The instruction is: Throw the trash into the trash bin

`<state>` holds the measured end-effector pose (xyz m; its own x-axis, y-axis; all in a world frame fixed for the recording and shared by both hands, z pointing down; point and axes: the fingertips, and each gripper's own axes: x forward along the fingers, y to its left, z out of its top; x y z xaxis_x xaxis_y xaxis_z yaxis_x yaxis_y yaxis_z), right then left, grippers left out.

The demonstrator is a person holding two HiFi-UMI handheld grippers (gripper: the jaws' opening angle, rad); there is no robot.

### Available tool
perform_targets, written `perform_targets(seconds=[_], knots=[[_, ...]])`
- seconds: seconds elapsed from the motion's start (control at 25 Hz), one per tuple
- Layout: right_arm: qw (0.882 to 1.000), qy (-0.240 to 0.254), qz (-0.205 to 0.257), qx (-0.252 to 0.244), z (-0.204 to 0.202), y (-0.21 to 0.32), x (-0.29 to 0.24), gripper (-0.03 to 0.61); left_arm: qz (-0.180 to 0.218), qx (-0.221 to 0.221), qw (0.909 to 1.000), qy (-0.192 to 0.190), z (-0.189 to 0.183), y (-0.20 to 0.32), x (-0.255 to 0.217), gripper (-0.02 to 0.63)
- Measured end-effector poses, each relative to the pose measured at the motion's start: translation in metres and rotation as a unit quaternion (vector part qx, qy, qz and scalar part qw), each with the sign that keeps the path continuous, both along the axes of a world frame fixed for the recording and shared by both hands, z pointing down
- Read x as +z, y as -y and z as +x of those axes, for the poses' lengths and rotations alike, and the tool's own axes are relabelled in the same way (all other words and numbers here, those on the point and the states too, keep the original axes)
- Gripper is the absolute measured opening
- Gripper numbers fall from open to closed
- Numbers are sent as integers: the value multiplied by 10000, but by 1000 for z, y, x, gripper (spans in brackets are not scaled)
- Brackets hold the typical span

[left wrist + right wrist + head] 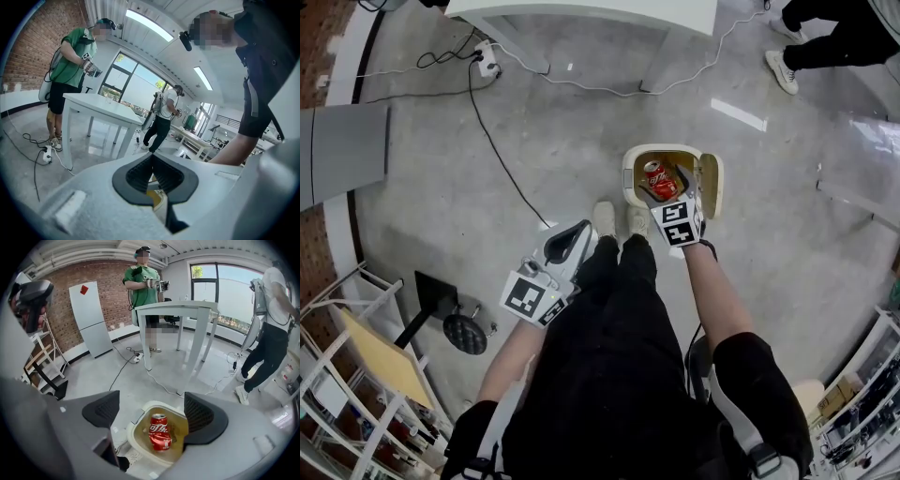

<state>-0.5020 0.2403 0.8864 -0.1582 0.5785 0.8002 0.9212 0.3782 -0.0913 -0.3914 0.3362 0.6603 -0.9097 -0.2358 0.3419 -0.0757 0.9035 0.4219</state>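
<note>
A cream trash bin stands open on the concrete floor just past my shoes, its lid swung to the right. A crushed red soda can lies inside the trash bin. My right gripper hangs right over the bin's mouth. In the right gripper view the jaws of my right gripper stand wide apart, with the can below them and touching neither pad. My left gripper is held beside my left leg. The left gripper's pads meet with nothing between them.
A white table stands ahead, with cables and a power strip on the floor near it. Another person's shoes are at the far right. A black stand base and a shelf rack are at my left.
</note>
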Motion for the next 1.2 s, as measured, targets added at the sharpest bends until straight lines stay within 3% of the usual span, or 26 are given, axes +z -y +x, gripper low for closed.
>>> perform_targets(seconds=[0.4, 0.76, 1.04, 1.2], knots=[[9955, 104, -840, 431, -7, 17, -82, 255, -71, -47, 9996, 280, -20, 13, -25, 3], [9769, 489, -1998, 578, -37, 28, -200, 133, -393, -466, 9952, 762, -22, 13, -78, 3], [9498, 792, -3002, 385, -64, 16, -283, 90, -834, -1536, 9760, 1295, 0, -33, -143, 3], [9370, 846, -3367, 394, -61, 12, -314, 74, -991, -1786, 9663, 1567, 14, -47, -158, 3]])
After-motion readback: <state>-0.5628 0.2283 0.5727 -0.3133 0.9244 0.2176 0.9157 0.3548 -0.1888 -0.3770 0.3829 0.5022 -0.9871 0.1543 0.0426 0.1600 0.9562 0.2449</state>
